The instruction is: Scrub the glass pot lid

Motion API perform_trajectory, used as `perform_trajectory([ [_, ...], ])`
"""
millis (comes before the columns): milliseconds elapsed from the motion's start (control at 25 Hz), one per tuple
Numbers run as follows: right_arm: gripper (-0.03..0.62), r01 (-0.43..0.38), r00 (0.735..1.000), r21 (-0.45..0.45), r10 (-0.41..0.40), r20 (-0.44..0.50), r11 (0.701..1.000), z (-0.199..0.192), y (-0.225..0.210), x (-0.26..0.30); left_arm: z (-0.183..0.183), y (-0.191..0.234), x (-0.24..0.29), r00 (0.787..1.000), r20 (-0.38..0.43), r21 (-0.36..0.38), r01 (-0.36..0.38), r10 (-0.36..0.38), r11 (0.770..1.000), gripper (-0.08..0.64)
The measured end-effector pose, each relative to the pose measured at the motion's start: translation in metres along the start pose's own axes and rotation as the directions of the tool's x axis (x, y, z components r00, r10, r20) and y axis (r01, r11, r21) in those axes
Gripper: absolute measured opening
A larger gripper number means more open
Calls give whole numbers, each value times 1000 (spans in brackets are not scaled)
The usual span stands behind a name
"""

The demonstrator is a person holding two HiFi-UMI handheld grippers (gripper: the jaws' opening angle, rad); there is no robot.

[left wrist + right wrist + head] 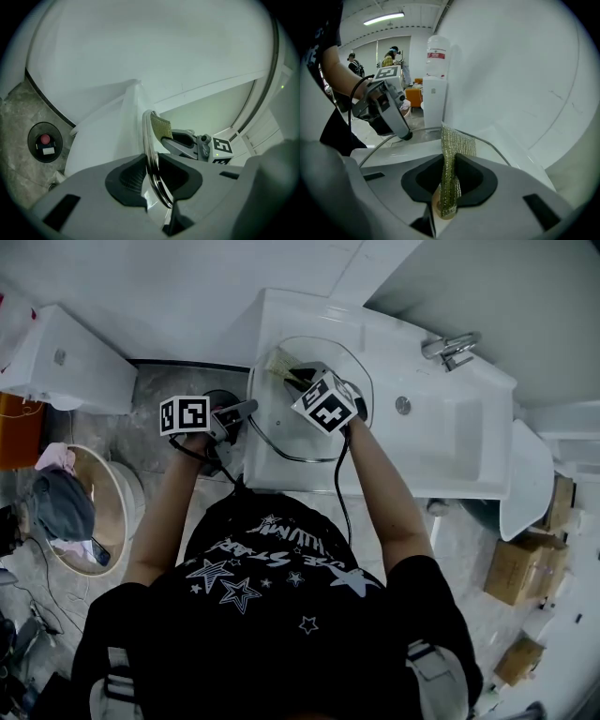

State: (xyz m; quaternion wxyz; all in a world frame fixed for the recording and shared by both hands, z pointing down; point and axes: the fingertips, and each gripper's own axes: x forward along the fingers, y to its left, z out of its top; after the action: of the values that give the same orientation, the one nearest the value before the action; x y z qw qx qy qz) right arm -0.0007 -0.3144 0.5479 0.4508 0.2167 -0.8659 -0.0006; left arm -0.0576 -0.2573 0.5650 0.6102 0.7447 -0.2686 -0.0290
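The glass pot lid (292,433), round with a metal rim, is held over the white washbasin counter (441,442). My left gripper (249,409) is shut on the lid's left rim; in the left gripper view the steel rim (149,140) runs between the dark pads (132,177). My right gripper (298,379) is over the lid's far side, shut on a yellow-green scrub sponge (279,364). In the right gripper view the sponge (451,159) stands between the jaws, and its top rests against the lid's rim (488,142). Seen from the left gripper, the sponge (161,126) lies against the glass.
A chrome faucet (450,347) and a round fitting (403,405) are on the counter's right part. A white box (66,357) stands at the left. A round tub with cloth (84,512) sits on the stone floor, which has a drain (45,142). Cardboard boxes (525,568) lie at the right.
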Motion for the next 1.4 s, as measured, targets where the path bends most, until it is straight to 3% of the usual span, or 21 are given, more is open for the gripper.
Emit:
perform_trajectory([
  [680,74,-192,978,-119,199,57,974,1,50,-8,-3,2,0,1000,22,-43,15,-14,999,83],
  [1120,74,-251,960,-220,271,65,942,-9,80,-20,-1,4,-5,995,92,-104,49,-40,993,83],
  [1400,74,-277,952,-255,300,55,926,-15,94,-28,-2,5,-6,995,96,-108,38,-27,993,71],
])
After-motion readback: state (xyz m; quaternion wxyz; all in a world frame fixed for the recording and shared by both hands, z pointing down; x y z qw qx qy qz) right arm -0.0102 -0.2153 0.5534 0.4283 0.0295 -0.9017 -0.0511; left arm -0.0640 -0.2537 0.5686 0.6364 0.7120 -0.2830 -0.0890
